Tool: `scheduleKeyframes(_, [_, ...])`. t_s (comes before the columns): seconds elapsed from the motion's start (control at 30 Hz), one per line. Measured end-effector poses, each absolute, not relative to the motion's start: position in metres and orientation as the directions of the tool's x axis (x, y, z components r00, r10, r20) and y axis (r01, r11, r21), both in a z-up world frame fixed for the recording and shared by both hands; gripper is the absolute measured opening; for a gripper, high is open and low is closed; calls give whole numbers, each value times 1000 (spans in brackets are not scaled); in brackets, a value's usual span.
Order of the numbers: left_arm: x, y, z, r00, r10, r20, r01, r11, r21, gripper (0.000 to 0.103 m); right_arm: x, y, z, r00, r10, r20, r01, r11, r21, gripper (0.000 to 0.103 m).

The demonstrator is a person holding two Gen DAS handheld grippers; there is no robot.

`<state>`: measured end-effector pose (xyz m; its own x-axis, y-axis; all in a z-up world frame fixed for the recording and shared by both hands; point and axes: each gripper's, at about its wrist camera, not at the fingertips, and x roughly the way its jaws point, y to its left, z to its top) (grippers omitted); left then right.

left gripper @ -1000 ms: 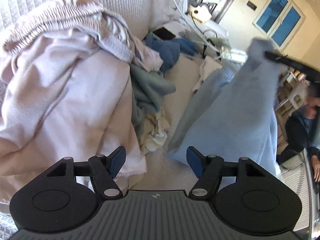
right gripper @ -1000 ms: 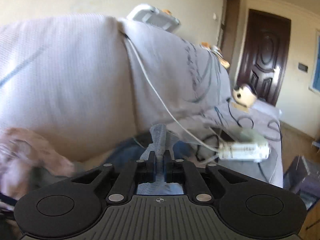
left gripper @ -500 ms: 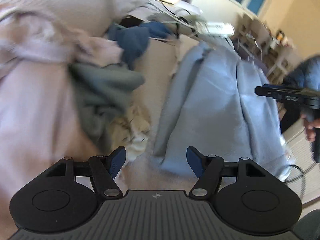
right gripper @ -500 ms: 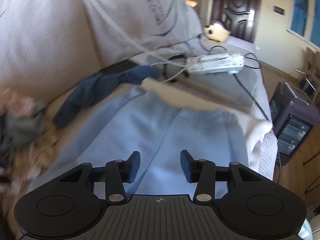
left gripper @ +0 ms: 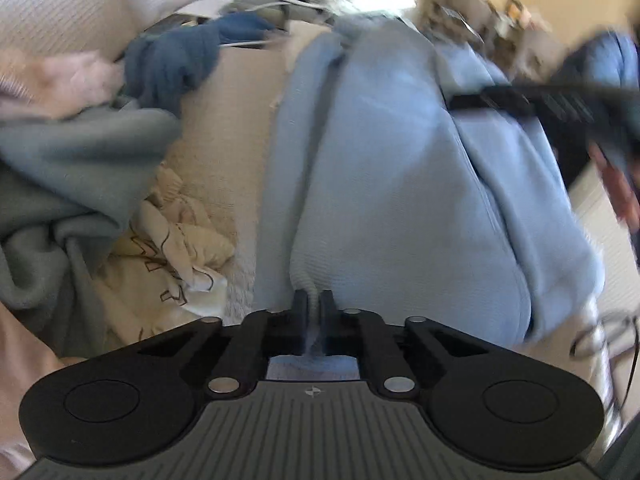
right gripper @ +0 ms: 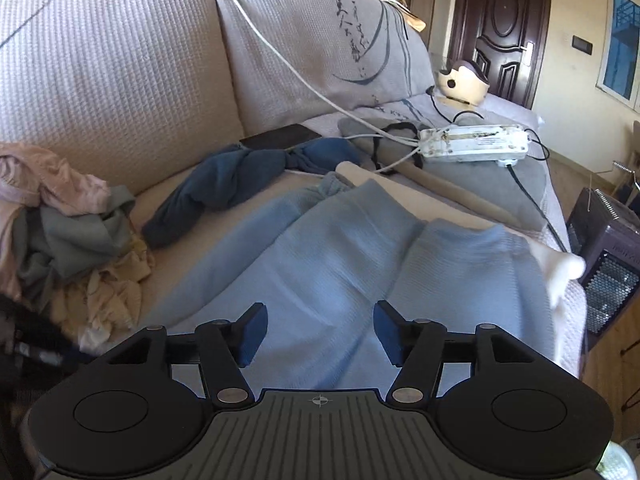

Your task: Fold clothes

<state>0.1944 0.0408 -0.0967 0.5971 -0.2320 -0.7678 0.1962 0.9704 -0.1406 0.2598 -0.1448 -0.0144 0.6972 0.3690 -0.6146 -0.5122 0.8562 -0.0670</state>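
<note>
A light blue knit garment (right gripper: 332,252) lies spread on the sofa seat; it also shows in the left wrist view (left gripper: 384,184). My left gripper (left gripper: 314,304) is shut on the near edge of this garment, with fabric pinched between the pads. My right gripper (right gripper: 316,332) is open and empty, hovering just above the middle of the garment. The right gripper appears blurred at the right of the left wrist view (left gripper: 532,104).
A pile of unfolded clothes (right gripper: 68,232) lies at the left: pink, grey-green and cream pieces. A dark blue garment (right gripper: 240,176) lies behind. A white power strip (right gripper: 472,144) with cables and a black phone (right gripper: 280,138) rest on the sofa. A heater (right gripper: 604,256) stands at right.
My left gripper has moved to the light blue garment and shut on its near edge. My right gripper, which let go about half a second ago, stays open above the garment.
</note>
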Motion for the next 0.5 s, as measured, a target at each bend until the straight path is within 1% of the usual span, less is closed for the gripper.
scheduleKeyframes(0.03, [192, 41, -92, 592, -233, -771, 213, 969, -129, 3, 264, -141, -15, 703, 371, -606, -507, 860, -62, 60])
scheduleKeyframes(0.2, [179, 59, -74, 600, -262, -755, 190, 964, -184, 3, 292, -116, -13, 715, 390, -580, -497, 867, -29, 60])
scheduleKeyframes(0.27, [173, 55, -75, 606, -250, -755, 200, 967, -160, 3, 305, -107, -14, 713, 390, -583, -487, 873, -11, 60])
scheduleKeyframes(0.33, [170, 49, -80, 611, -228, -758, 207, 970, -125, 3, 322, -98, -22, 688, 360, -630, -454, 891, 13, 58])
scheduleKeyframes(0.37, [171, 48, -82, 612, -225, -758, 205, 971, -123, 3, 329, -96, -27, 683, 341, -646, -430, 902, 22, 52])
scheduleKeyframes(0.4, [171, 47, -83, 613, -223, -758, 201, 972, -124, 3, 336, -95, -32, 678, 323, -660, -405, 914, 30, 43])
scheduleKeyframes(0.43, [171, 46, -82, 615, -221, -757, 197, 973, -124, 3, 340, -96, -36, 677, 314, -666, -389, 921, 38, 38])
scheduleKeyframes(0.5, [172, 47, -81, 617, -226, -753, 199, 971, -128, 3, 343, -100, -39, 679, 315, -663, -371, 927, 60, 20])
